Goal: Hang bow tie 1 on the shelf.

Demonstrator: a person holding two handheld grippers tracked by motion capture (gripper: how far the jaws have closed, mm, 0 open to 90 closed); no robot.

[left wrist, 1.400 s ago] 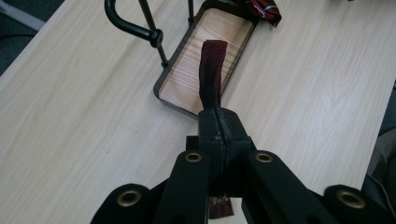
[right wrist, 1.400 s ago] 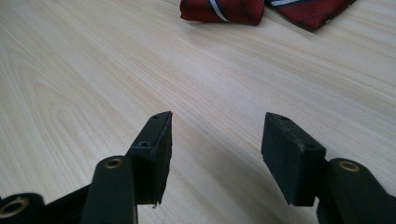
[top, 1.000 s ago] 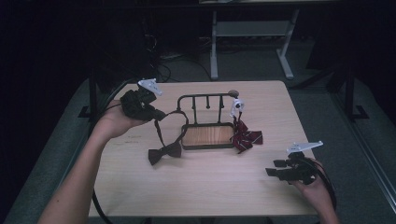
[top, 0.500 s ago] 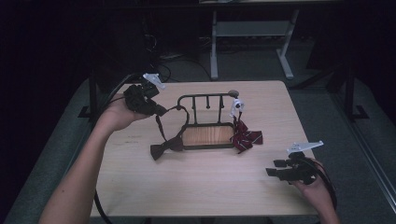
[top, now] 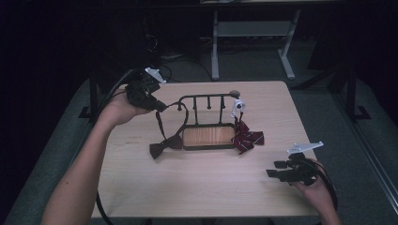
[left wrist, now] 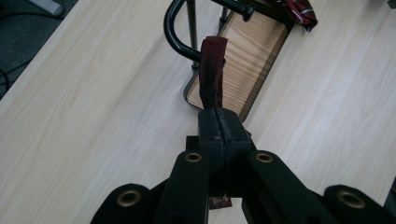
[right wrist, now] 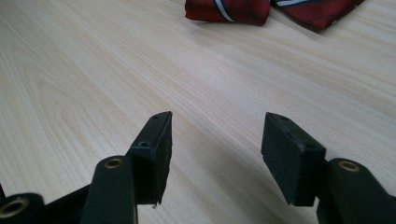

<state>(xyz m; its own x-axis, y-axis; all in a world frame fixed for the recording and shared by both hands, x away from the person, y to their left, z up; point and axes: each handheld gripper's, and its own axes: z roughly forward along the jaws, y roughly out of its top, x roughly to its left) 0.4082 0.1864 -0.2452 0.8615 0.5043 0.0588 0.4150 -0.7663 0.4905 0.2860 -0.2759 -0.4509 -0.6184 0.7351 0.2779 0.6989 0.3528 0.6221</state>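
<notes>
The left gripper [left wrist: 219, 122] has its jaws pressed fully together on the dark red strap [left wrist: 212, 70] of a bow tie [top: 165, 146]. In the left gripper view the strap rises from the clamped jaws as a narrow loop, held up just beside the curved end of a black metal rack [left wrist: 180, 35]. From above, this gripper sits at the far left of the table [top: 197, 187], raised over it, with the strap running down from it to the bow, which lies on the tabletop touching the rack's near left corner. The strap seems to be held high and taut so that its loop can be slipped over the end of the rack's top bar; that is a judgement, not something shown.

The rack stands at the middle of the table on a wooden tray base [top: 208, 136], with short pegs along its top bar. A second bow tie, red with stripes [top: 248, 138], hangs at the right end, its bow resting on the table.

The right gripper [top: 277, 169] rests low near the front right edge, well apart from the rack. Its jaws stand wide apart with nothing between them, pointing across bare wood toward the striped tie, seemingly waiting.
</notes>
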